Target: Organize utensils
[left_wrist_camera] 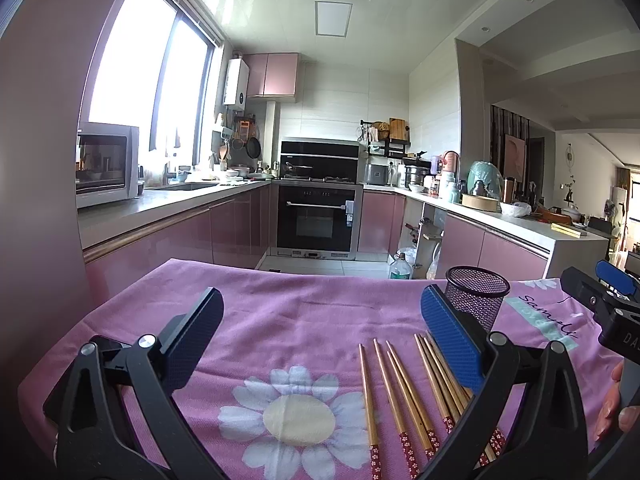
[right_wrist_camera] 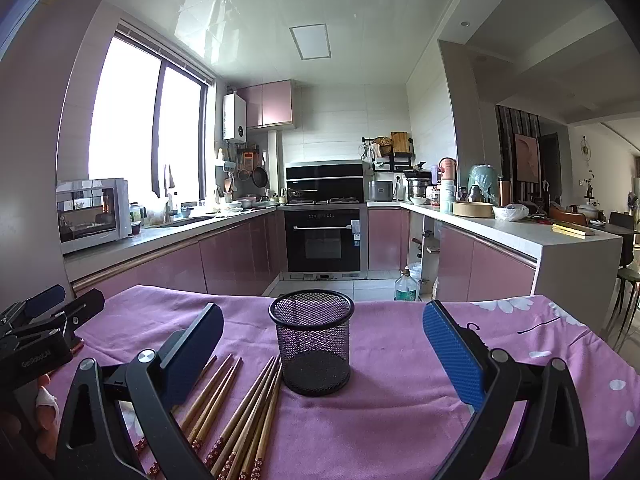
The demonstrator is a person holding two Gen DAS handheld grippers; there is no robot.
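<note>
A loose row of wooden chopsticks with red flower-patterned ends (left_wrist_camera: 404, 396) lies flat on the pink floral tablecloth (left_wrist_camera: 280, 320), tips pointing toward the far side of the table, patterned ends toward the near edge. In the left wrist view they sit in the right half of the picture, most of them inside the span of the left gripper (left_wrist_camera: 320, 336), the rightmost ones passing under its blue-padded right finger (left_wrist_camera: 452, 344). That gripper stands wide open above the cloth, holding nothing, and whether it touches the sticks cannot be told.

In the right wrist view the same chopsticks (right_wrist_camera: 240, 408) fan out at the lower left, partly behind the dark left finger (right_wrist_camera: 192, 352) of the right gripper (right_wrist_camera: 324, 348). Its jaws are also spread wide and empty.

The black round wire-mesh cup (right_wrist_camera: 312, 344) stands upright just beyond the chopstick tips, centred between the right gripper's fingers but touching neither. From the left wrist it (left_wrist_camera: 476, 296) appears just past the blue finger, at the far right.

Each camera catches the other gripper at its edge, with fingers of a hand (left_wrist_camera: 616, 404) on the handle. Beyond the table is a kitchen with pink cabinets (right_wrist_camera: 236, 256) and a black built-in oven (right_wrist_camera: 324, 240).
</note>
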